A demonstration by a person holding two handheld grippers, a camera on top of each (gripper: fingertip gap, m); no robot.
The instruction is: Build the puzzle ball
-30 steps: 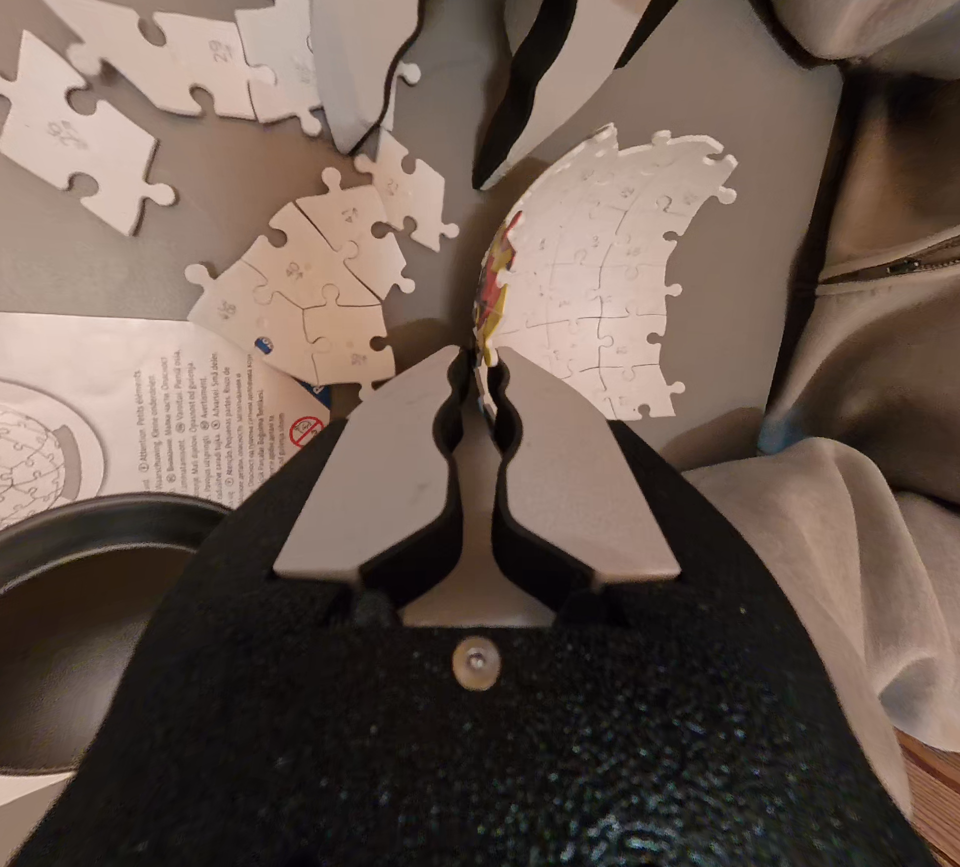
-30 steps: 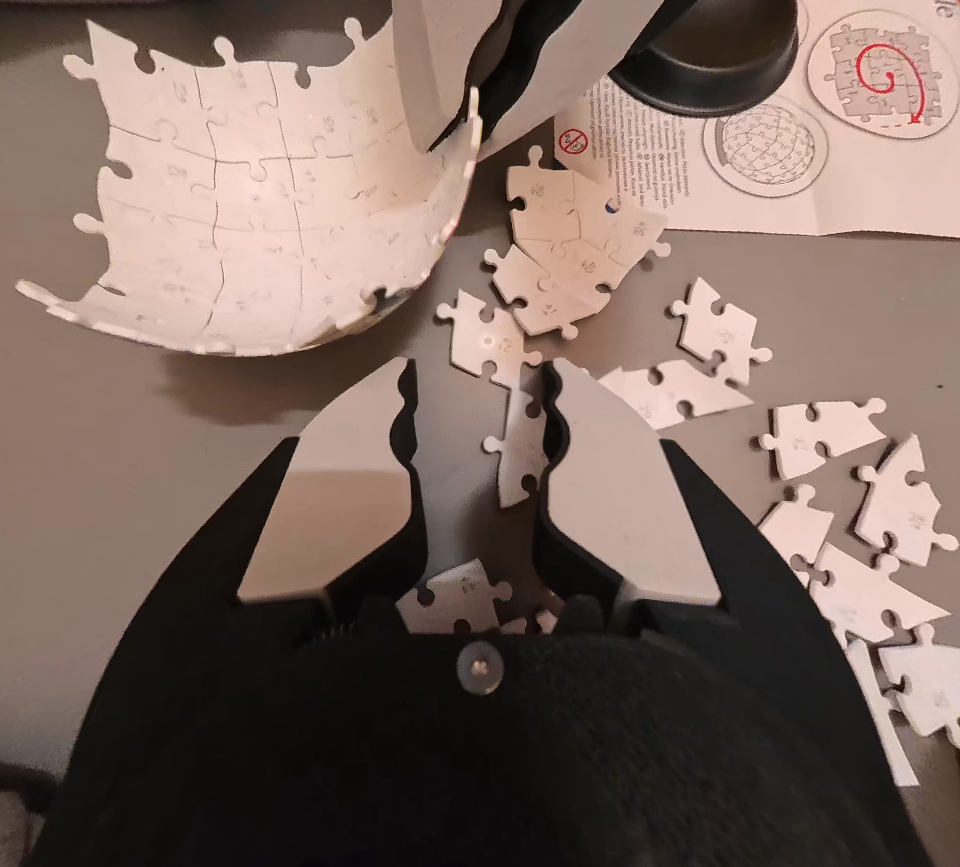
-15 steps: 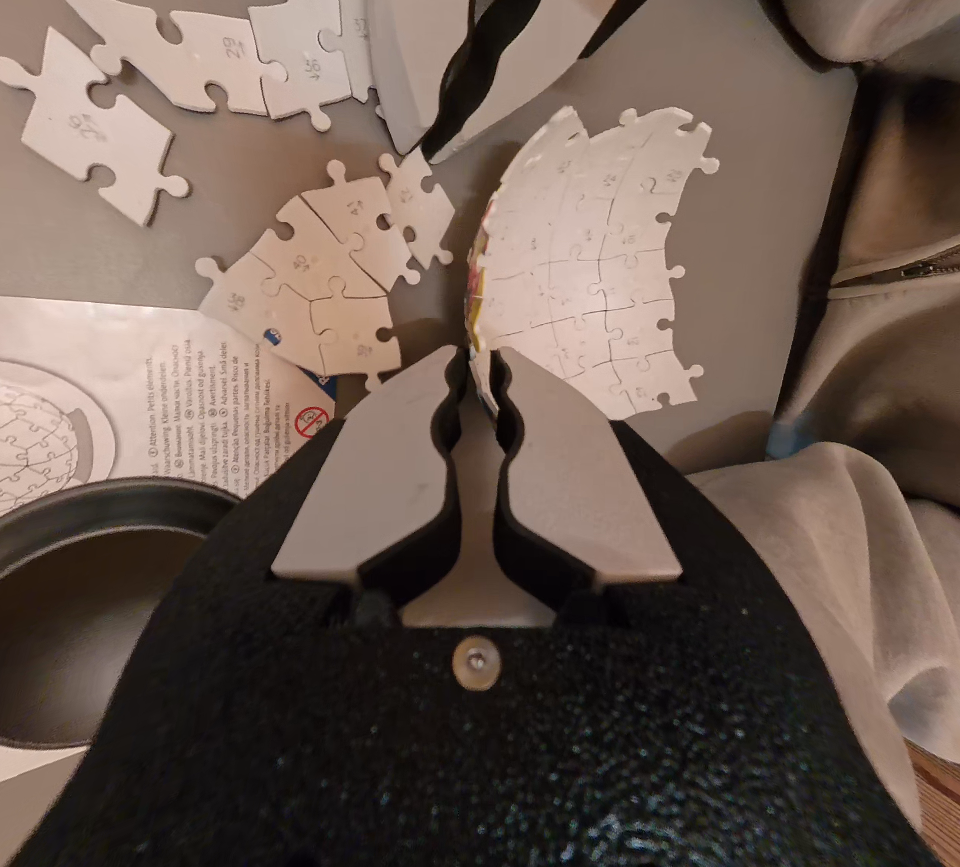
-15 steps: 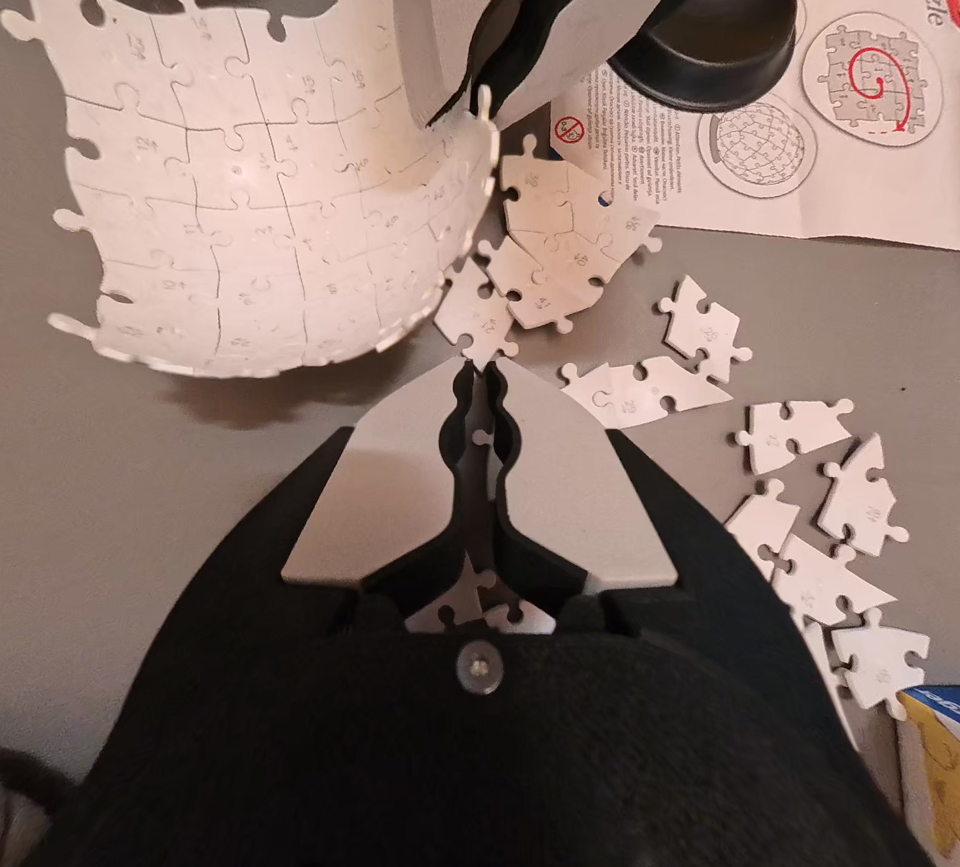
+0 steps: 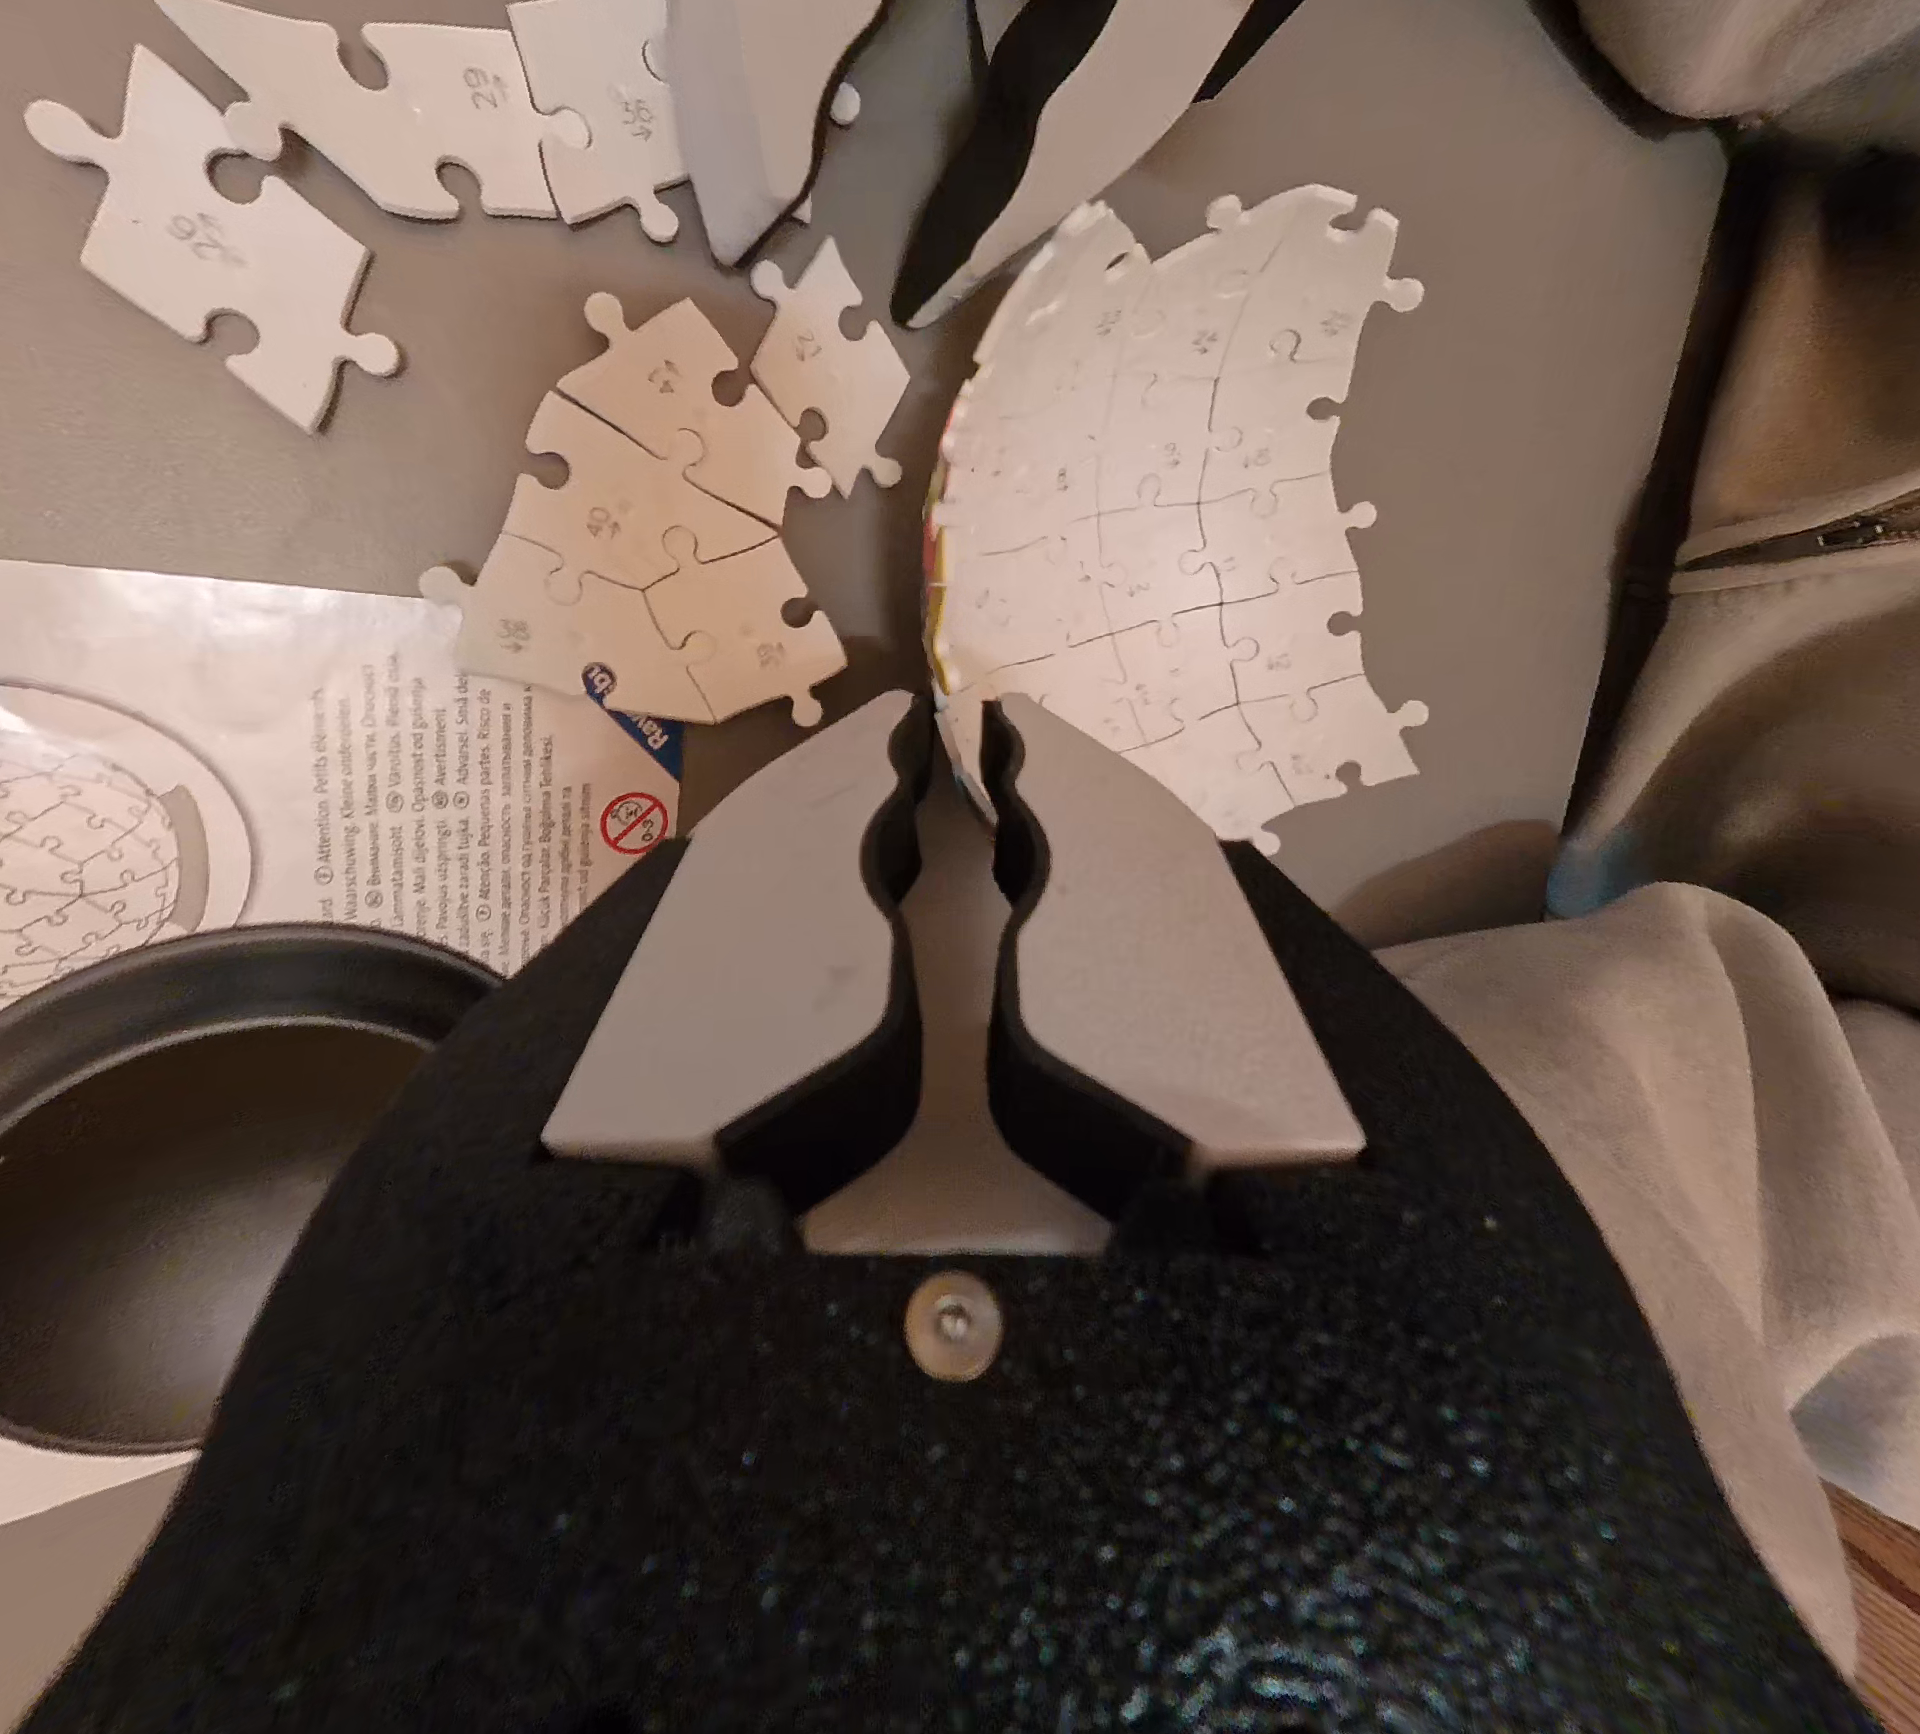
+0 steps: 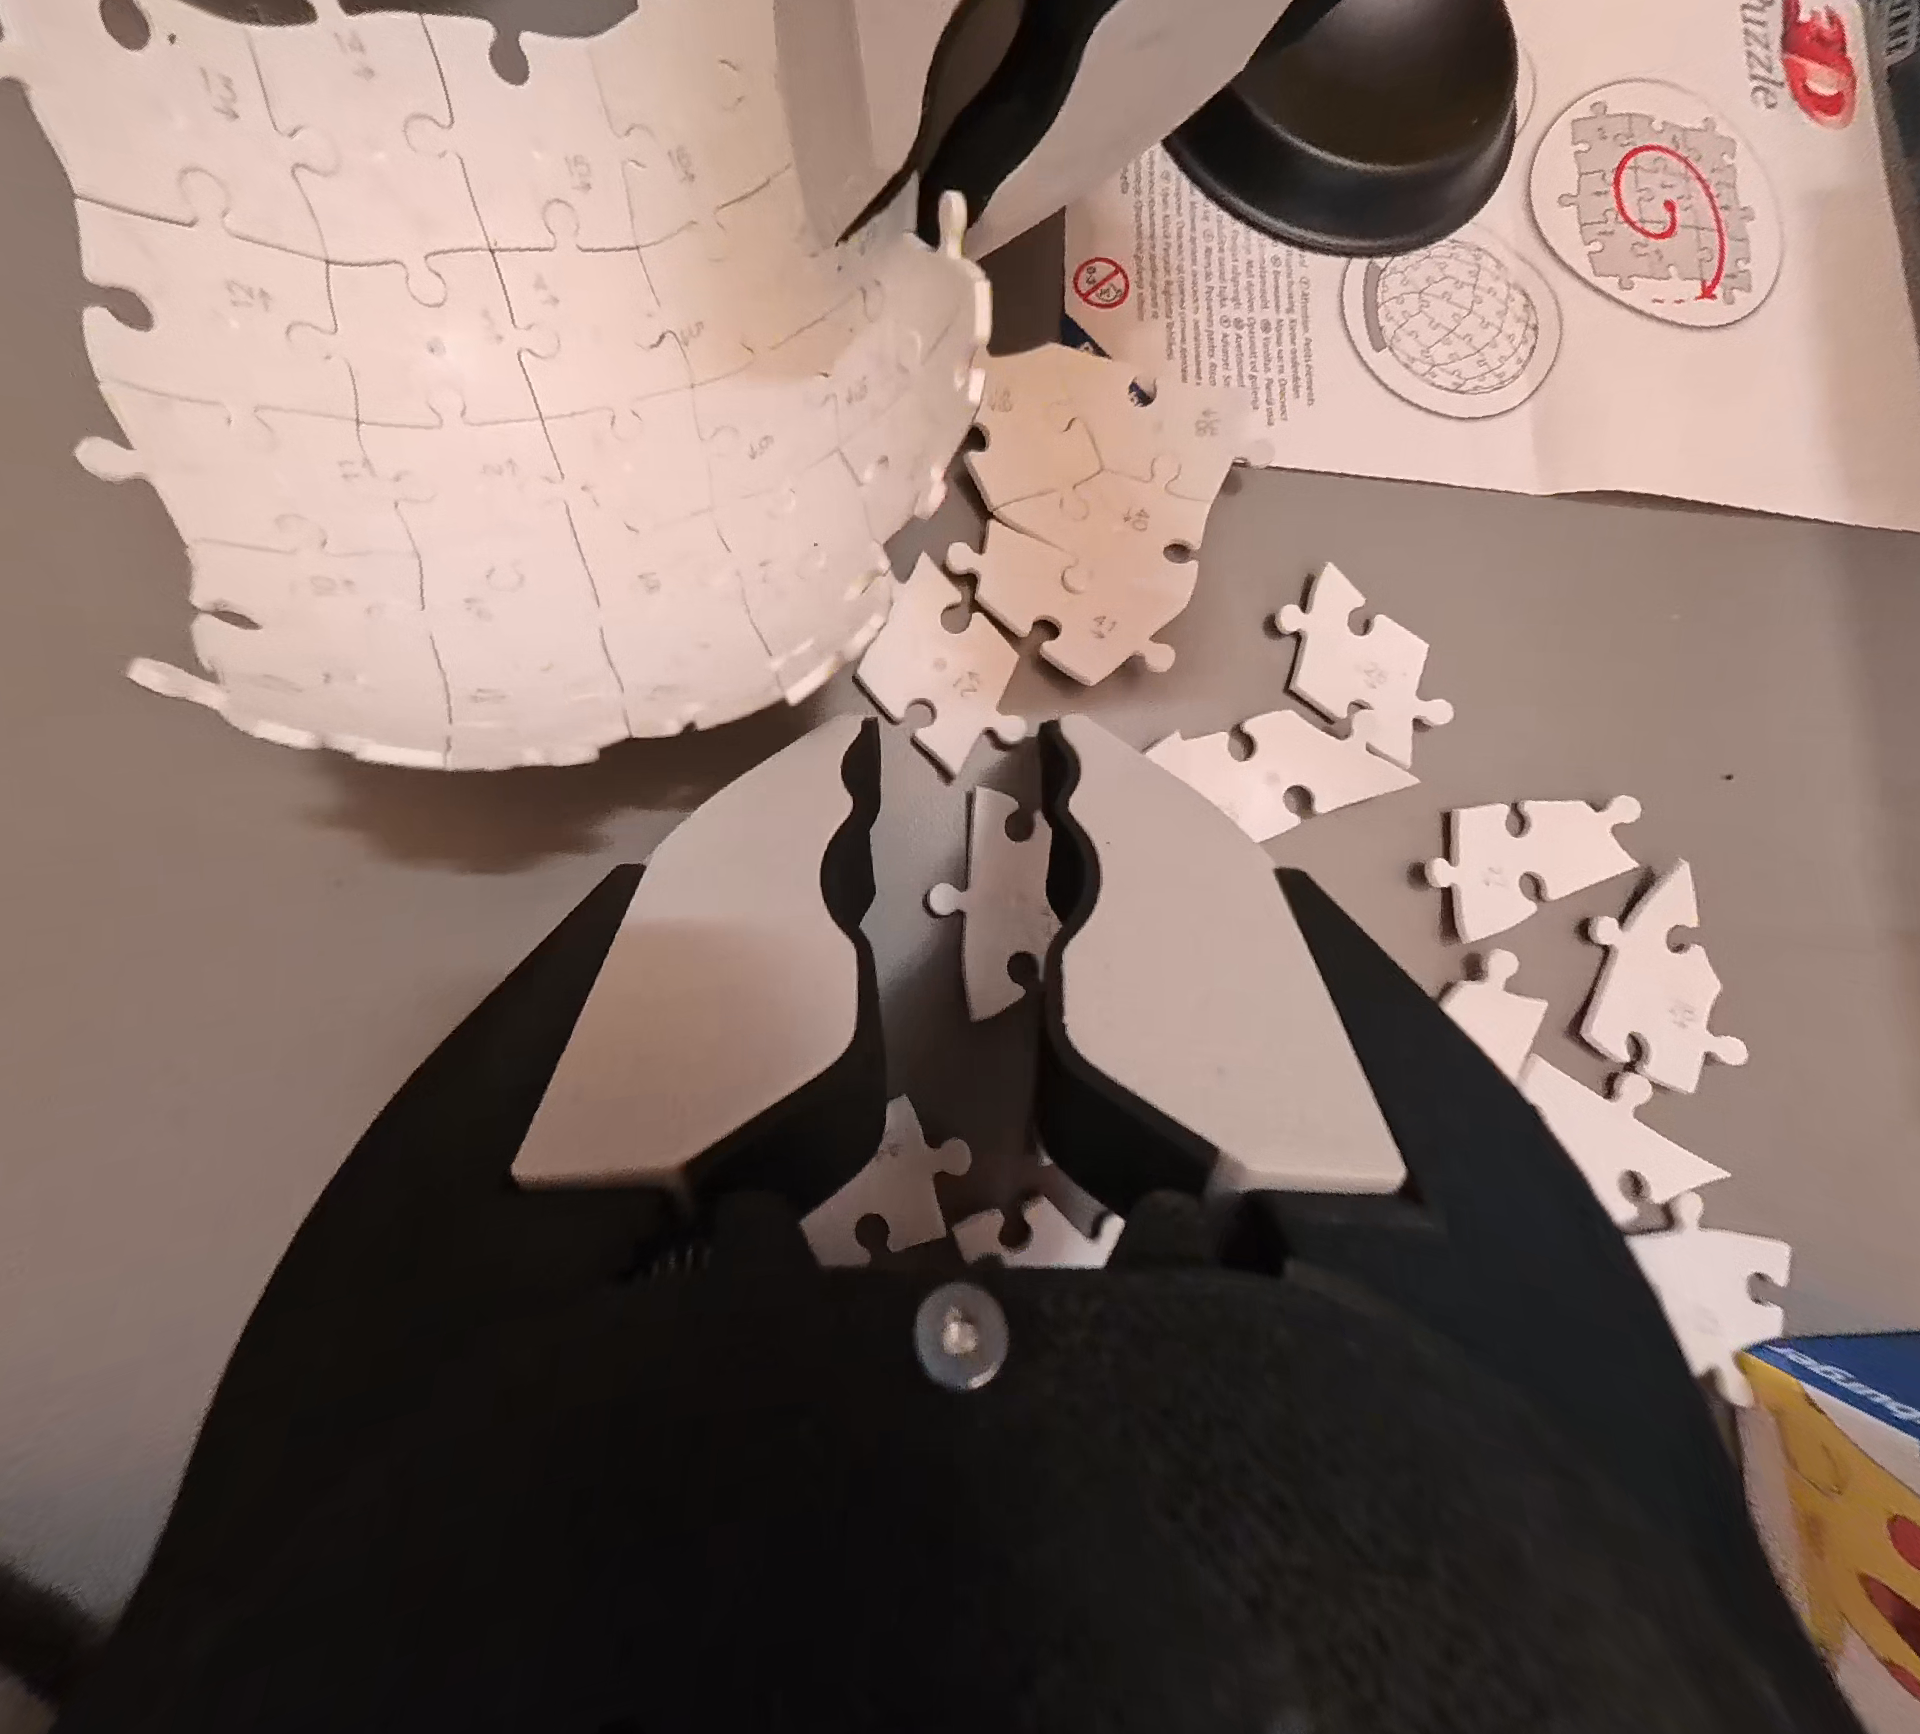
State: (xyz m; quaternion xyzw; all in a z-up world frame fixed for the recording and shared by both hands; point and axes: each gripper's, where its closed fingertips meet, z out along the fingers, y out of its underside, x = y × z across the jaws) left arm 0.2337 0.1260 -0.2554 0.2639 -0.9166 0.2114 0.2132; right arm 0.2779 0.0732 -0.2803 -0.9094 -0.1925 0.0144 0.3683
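1. Since half a second ago, the right gripper (image 6: 958, 728) has spread its jaws from nearly closed to a moderate gap; they hold nothing, and a loose piece (image 6: 997, 905) lies on the table between them.
2. Curved and white side up, the part-built puzzle ball shell (image 6: 447, 396) sits at 10 o'clock in the right wrist view, its rim pinched at the 3 o'clock edge.
3. Clamped on that rim is the left gripper (image 5: 951, 713), jaws closed to a narrow slit on the shell's edge (image 5: 1164, 531), where a strip of colour shows on the outer face.
4. Just beside the shell, at 9 o'clock in the left wrist view, a joined cluster of pieces (image 5: 655, 531) lies flat, partly overlapping the instruction sheet (image 5: 312, 791).
5. A single piece (image 5: 831, 365) touches the cluster at its 1 o'clock side.
6. More loose pieces (image 6: 1538, 863) are scattered on the grey table (image 6: 312, 957) at 3 o'clock in the right wrist view.
7. A black round stand (image 6: 1382, 126) rests on the sheet at 1 o'clock in that view.
8. A corner of a coloured box (image 6: 1839, 1497) shows at 4 o'clock.
9. Grey fabric (image 5: 1662, 1113) fills the 3 o'clock side of the left wrist view.
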